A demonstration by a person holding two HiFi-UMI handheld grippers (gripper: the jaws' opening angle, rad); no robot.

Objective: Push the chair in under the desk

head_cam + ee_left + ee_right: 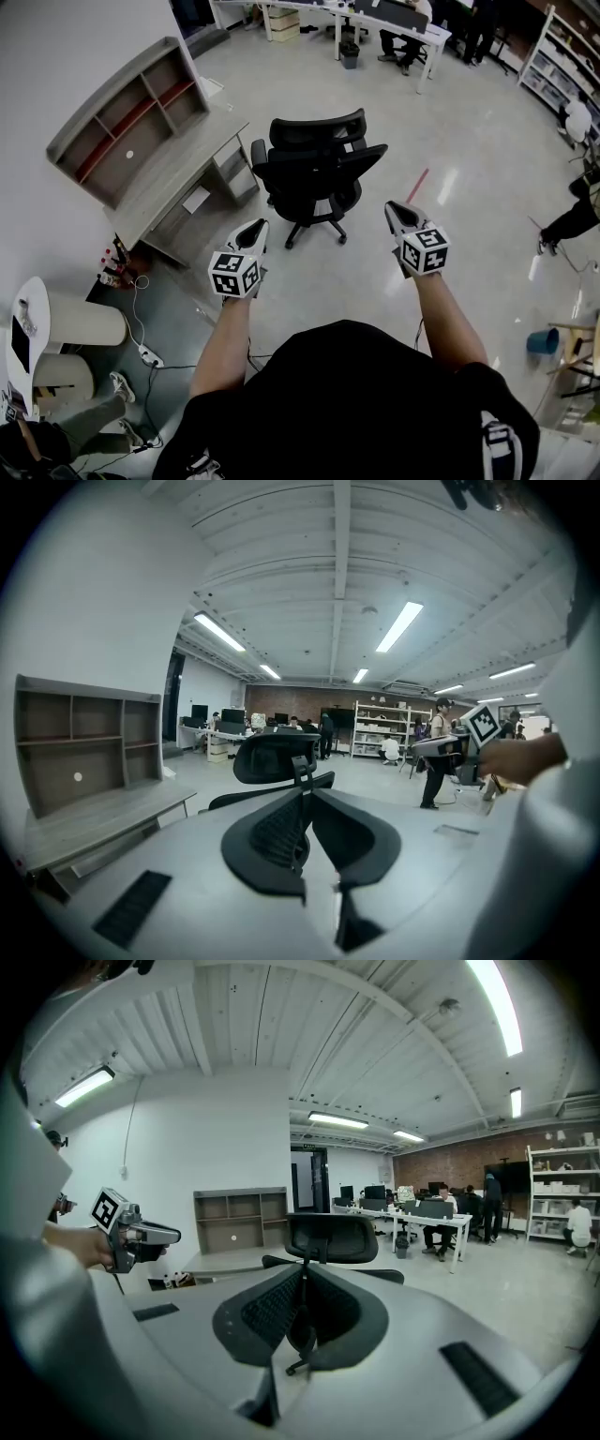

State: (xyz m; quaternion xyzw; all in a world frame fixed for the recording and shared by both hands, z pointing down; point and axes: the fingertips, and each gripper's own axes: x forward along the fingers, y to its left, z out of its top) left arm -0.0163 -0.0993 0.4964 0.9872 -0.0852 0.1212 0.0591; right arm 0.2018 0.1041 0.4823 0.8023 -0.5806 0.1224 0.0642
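the left gripper [255, 230] and the right gripper [396, 211] are both held fully closed with nothing between their jaws, pointed a little downward and kept well apart from the chair [314, 178], with bare floor [450, 141] in between. the chair is seen standing out on the open floor just beside the bench [173, 178], not tucked under its top. nothing of the task is judged done so far: the chair has yet to be reached, contacted and pushed toward the opening under the bench.
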